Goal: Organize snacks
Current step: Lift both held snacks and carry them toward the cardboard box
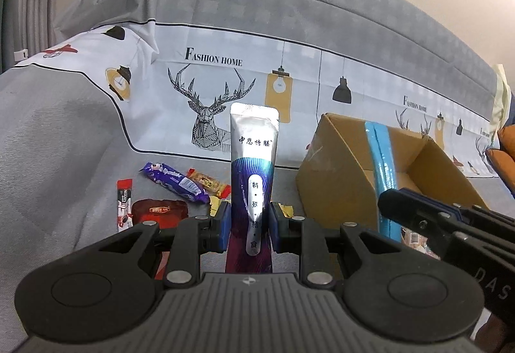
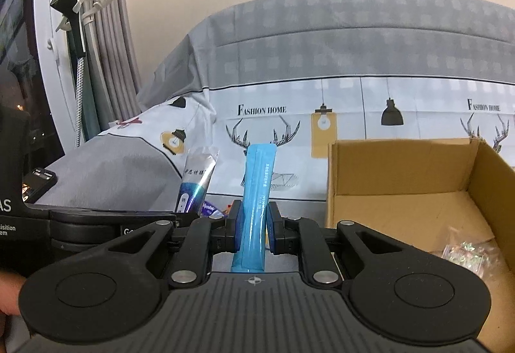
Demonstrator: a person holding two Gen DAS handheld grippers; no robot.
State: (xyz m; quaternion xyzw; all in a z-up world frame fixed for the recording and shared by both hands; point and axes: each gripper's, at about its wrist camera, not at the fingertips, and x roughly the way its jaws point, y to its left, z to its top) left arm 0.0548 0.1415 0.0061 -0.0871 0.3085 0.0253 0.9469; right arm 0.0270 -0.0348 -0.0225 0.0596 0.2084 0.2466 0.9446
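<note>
Left tool [image 1: 248, 224] clamped on silver pouch [image 1: 253, 166], right tool [image 2: 254, 224] on blue sachet [image 2: 256, 208].

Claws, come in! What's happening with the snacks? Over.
Left claw shut on silver pouch. Right claw shut on blue stick. Box open at right, nothing blocking. More snacks on the sofa.

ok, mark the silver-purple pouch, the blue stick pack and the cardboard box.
silver-purple pouch [image 1: 253, 160], left wrist view, upper body above the pads.
blue stick pack [image 2: 257, 179], right wrist view, upper half above the pads.
cardboard box [image 2: 399, 169], right wrist view, inner back wall.
</note>
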